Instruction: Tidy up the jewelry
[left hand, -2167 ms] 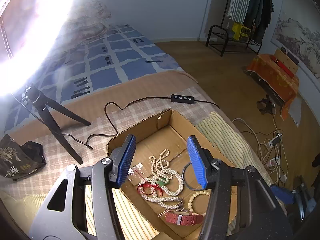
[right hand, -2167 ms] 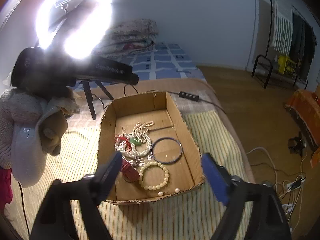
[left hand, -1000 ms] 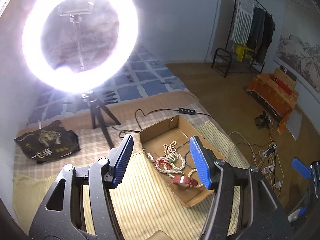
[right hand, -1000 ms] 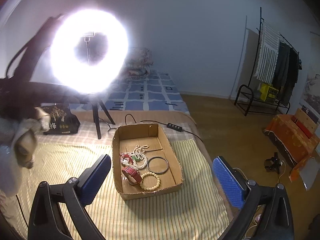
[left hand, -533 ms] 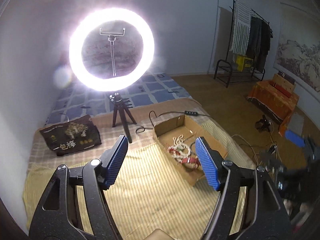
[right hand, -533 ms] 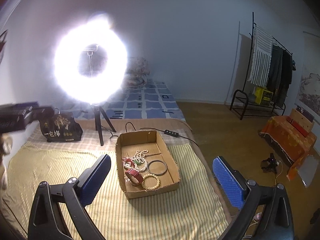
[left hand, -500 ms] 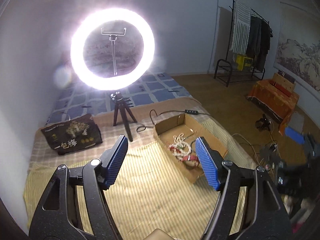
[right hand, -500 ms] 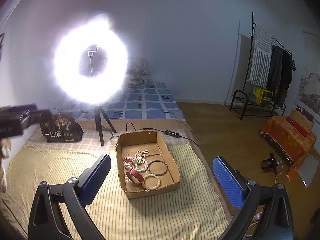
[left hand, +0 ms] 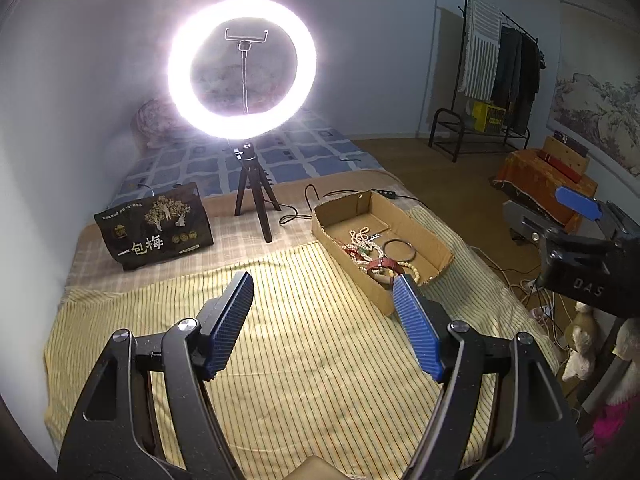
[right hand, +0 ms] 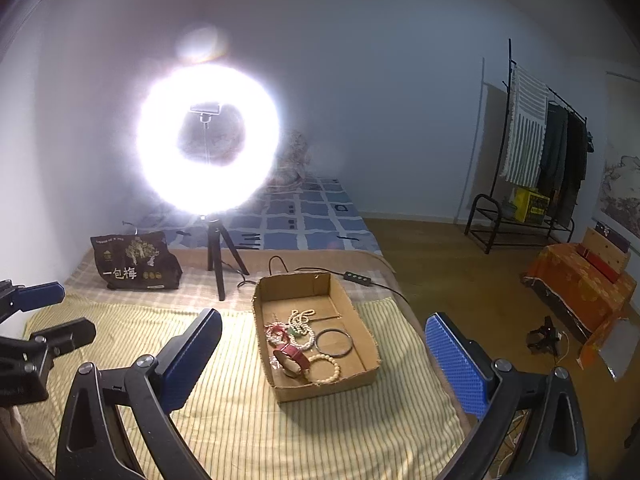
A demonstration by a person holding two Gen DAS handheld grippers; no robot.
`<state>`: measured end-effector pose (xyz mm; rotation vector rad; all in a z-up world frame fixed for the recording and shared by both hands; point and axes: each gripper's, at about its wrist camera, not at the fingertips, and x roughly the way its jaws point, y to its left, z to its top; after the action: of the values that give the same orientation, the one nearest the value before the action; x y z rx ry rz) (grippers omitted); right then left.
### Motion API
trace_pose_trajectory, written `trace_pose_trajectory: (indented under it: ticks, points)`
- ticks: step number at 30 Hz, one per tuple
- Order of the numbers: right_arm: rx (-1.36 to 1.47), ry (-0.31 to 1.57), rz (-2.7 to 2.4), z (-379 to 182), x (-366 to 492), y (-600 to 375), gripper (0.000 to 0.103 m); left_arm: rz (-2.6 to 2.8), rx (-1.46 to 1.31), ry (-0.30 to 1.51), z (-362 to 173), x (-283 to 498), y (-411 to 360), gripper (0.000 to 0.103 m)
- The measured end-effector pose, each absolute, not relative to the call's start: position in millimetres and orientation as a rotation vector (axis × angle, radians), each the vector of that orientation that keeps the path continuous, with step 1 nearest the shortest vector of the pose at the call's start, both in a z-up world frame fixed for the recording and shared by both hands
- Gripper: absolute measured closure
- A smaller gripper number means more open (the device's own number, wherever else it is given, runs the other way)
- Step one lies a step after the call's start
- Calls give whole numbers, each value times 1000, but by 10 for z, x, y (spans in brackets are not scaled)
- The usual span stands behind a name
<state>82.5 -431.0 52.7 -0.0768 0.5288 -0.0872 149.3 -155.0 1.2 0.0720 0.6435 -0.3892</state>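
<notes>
A shallow cardboard box (right hand: 362, 336) lies on a striped yellow bed cover (right hand: 224, 416); it also shows in the left wrist view (left hand: 428, 240). In it lie pearl strands (right hand: 302, 322), a red cord, a dark bangle (right hand: 334, 343), a red strap (right hand: 292, 355) and a cream bead bracelet (right hand: 323, 369). My left gripper (left hand: 324, 312) is open and empty, held well back from the box. My right gripper (right hand: 324, 356) is open and empty, high above the bed and behind the box.
A lit ring light on a small tripod (right hand: 218, 268) stands behind the box, its cable and switch (right hand: 356, 276) trailing right. A black printed bag (right hand: 134, 262) sits at back left. A clothes rack (right hand: 540, 184) and an orange-covered bench (right hand: 580, 280) stand on the wooden floor.
Both grippers have pulled up and back from the box, which now looks small and far. The jewelry stays in the box. Both grippers stay open.
</notes>
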Motion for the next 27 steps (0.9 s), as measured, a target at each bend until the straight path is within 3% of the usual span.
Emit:
trace_pose_trajectory:
  ticks: [24, 27]
  points:
    - [-84, 522, -106, 391, 894, -4224, 0, -375, 170, 633, -176, 1265, -1581, 28]
    - [-88, 520, -108, 397, 894, -4223, 0, -377, 172, 622, -170, 1236, -1593, 17]
